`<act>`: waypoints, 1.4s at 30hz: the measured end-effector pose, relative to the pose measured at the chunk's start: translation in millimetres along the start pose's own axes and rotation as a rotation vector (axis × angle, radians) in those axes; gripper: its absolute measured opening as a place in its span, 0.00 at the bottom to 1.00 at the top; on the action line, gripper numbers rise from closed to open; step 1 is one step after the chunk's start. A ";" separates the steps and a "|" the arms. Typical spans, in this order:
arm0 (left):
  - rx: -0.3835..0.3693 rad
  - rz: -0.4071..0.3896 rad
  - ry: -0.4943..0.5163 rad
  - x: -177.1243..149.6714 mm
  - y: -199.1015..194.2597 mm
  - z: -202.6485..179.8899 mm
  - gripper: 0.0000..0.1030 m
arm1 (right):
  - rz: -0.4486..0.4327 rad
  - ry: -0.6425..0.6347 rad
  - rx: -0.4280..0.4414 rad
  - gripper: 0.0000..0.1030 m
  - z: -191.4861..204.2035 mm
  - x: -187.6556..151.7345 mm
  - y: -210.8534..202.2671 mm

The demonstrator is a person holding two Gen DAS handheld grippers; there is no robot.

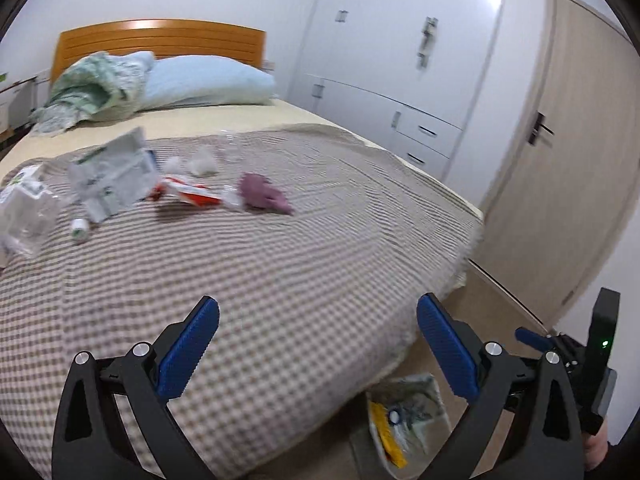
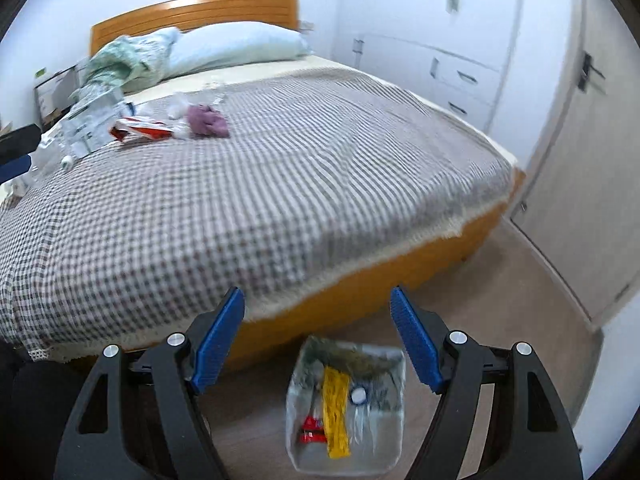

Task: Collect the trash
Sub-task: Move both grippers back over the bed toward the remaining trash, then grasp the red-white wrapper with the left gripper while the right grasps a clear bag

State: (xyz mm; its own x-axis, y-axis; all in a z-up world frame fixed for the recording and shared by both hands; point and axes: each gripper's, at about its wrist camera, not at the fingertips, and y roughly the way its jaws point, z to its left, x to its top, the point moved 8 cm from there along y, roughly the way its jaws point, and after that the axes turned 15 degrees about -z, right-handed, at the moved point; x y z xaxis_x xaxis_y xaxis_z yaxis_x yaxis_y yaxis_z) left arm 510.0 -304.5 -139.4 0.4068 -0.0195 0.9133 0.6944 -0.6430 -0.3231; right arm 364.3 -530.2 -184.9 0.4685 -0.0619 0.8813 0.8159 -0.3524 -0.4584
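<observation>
Left gripper (image 1: 318,312): jaws spread wide, nothing between the blue pads, hanging above the near part of the bed over the checked blanket (image 1: 248,264). Right gripper (image 2: 317,304): also wide apart and empty, held over the floor at the bed's foot edge, directly above the trash bin (image 2: 390,428). Bin sits on the floor just beside the bed frame; clear liner inside, with a yellow wrapper (image 2: 335,412), a small red packet (image 2: 313,434) and a white round cap (image 2: 359,395) already in it. Remaining litter lies clustered on the far left part of the blanket, well apart from both grippers: a crumpled purple cloth or paper (image 1: 264,192), a red-and-white wrapper (image 1: 188,192) touching it on the left, a pale green-white package (image 1: 114,176), clear plastic packaging (image 1: 26,212) at the left edge, a small white roll (image 1: 79,227) and white tissue wads (image 1: 202,165). Frames are motion-blurred; fine detail unreadable. Head of bed: light blue pillow (image 1: 208,82), bunched green patterned bedding (image 1: 92,88), orange wooden headboard (image 1: 168,38). White wardrobe (image 1: 400,64) with drawers along the right wall, beige door (image 1: 568,152) beyond it.
</observation>
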 end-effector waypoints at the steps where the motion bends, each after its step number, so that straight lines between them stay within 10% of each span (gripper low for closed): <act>1: 0.021 -0.008 -0.002 0.7 0.2 10.7 0.93 | -0.007 -0.003 0.008 0.70 7.6 6.2 5.1; 17: 0.208 0.002 -0.194 14.7 54.9 152.2 0.93 | -0.073 0.030 0.138 0.70 111.7 69.2 119.6; 29: 0.296 0.041 -0.328 60.6 173.6 220.5 0.93 | -0.062 0.093 0.150 0.70 141.3 98.1 208.0; 35: 0.314 0.150 -0.405 44.2 228.6 237.4 0.70 | -0.057 0.017 0.160 0.70 147.1 103.5 222.9; 38: 0.295 0.241 -0.396 27.1 242.3 236.4 0.28 | -0.044 -0.005 0.159 0.70 146.2 105.8 234.3; 42: 0.251 0.178 -0.390 49.1 223.0 235.0 0.19 | -0.034 -0.022 0.182 0.70 151.9 119.4 249.1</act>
State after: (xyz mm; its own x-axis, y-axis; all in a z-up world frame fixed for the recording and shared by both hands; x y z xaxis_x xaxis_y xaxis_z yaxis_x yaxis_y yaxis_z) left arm 824.2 -268.9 -224.9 0.6905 0.2065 0.6933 0.6961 -0.4501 -0.5592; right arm 675.0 -483.5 -211.3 0.4451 -0.0318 0.8949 0.8784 -0.1787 -0.4432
